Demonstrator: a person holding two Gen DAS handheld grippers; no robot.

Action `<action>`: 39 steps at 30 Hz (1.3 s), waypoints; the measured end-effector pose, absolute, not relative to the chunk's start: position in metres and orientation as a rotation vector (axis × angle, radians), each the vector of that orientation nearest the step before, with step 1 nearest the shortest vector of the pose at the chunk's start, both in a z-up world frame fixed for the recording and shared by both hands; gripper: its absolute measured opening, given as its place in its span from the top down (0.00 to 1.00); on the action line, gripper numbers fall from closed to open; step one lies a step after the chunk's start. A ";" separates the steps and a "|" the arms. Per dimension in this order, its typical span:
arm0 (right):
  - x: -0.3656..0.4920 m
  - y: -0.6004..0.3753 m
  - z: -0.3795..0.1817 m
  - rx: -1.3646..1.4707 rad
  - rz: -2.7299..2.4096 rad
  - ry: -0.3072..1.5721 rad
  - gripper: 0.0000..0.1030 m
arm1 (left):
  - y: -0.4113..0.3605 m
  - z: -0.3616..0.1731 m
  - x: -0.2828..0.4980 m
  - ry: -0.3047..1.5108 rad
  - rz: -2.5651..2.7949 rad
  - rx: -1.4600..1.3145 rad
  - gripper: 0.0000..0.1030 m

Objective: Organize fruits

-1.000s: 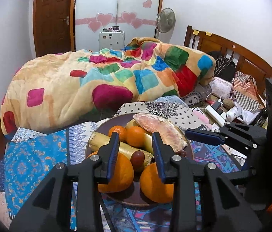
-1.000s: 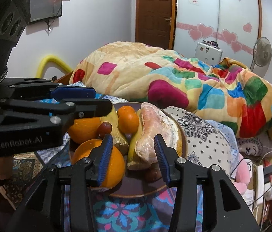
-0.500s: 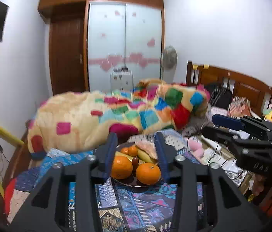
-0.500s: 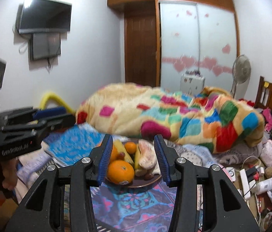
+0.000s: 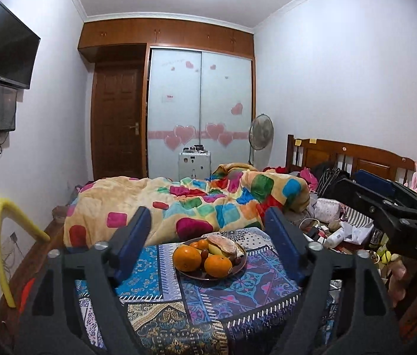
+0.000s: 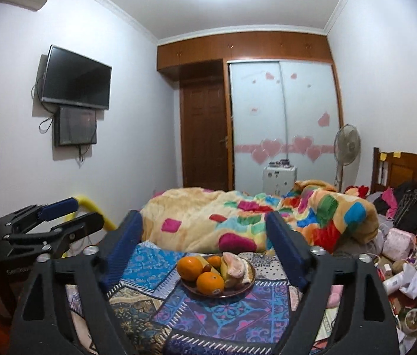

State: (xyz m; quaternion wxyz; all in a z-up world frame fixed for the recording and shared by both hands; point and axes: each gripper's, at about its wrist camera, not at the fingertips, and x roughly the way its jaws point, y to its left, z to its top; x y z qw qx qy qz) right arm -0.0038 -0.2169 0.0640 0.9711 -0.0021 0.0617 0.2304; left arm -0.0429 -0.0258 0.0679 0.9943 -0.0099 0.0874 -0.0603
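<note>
Both your grippers sit well back from the brown plate (image 5: 239, 269), and neither carries anything. Your left gripper (image 5: 208, 242) has its jaws opening, nothing between them but a far-off view of the plate. The same goes for your right gripper (image 6: 205, 245): jaws spreading, empty, pointed roughly level at the bed.

And look at the plate on the patterned bedspread (image 5: 155, 290), in front of the heaped colourful blanket (image 5: 196, 204). Two large oranges (image 5: 186, 257) sit at the near edge, with smaller tangerines (image 6: 215, 261) behind, a dark plum-like fruit (image 6: 207, 267) in the middle, a yellow banana-like piece (image 5: 216, 249), and a peeled pomelo section (image 6: 235, 267) on the right. Everything is piled on that one plate; I can't spot any loose fruit on the bedspread.

To my eye the organizing looks finished or nearly so, and at most a final check is left.
</note>
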 end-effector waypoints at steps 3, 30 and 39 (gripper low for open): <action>-0.013 -0.218 0.064 0.000 0.442 0.105 0.05 | -0.025 0.067 -0.054 0.162 -0.111 -0.020 0.15; -0.041 -0.225 0.056 0.009 0.411 0.104 0.00 | -0.023 0.062 -0.072 0.139 -0.057 -0.019 0.00; -0.041 -0.225 0.057 0.007 0.412 0.102 0.00 | -0.019 0.061 -0.069 0.152 -0.046 -0.049 0.00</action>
